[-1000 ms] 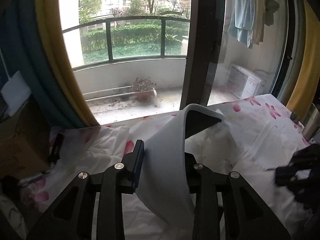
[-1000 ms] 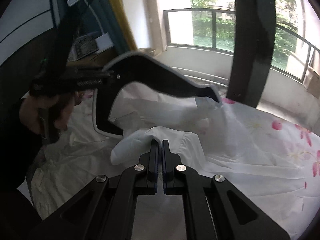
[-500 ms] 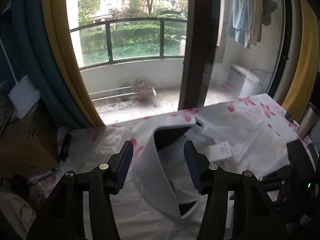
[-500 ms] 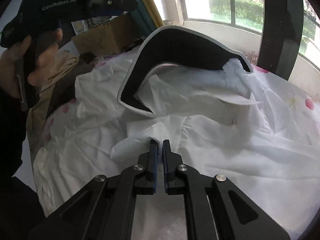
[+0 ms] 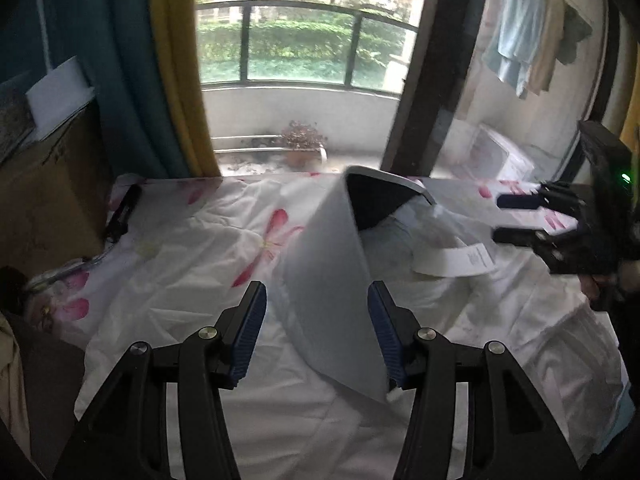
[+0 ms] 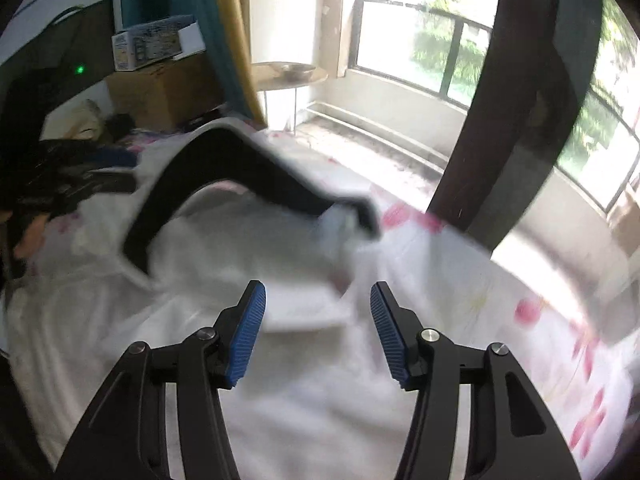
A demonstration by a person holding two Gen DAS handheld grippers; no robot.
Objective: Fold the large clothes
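Observation:
A white garment lies spread on a floral bedsheet. Its stiff collar, grey outside and black inside, stands up from it between the fingers of my left gripper, which is open and not clamping it. A white label lies on the garment. My right gripper is open and empty above the white garment; the collar stands beyond it, blurred. The right gripper also shows at the right edge of the left wrist view.
A cardboard box stands left of the bed, and boxes show in the right wrist view. Blue and yellow curtains hang by the balcony window. A dark door frame rises beyond the bed.
Both grippers have opened. The left let go of the collar, which now stands loose between its fingers. The right released the garment fold and swung, blurring its view.

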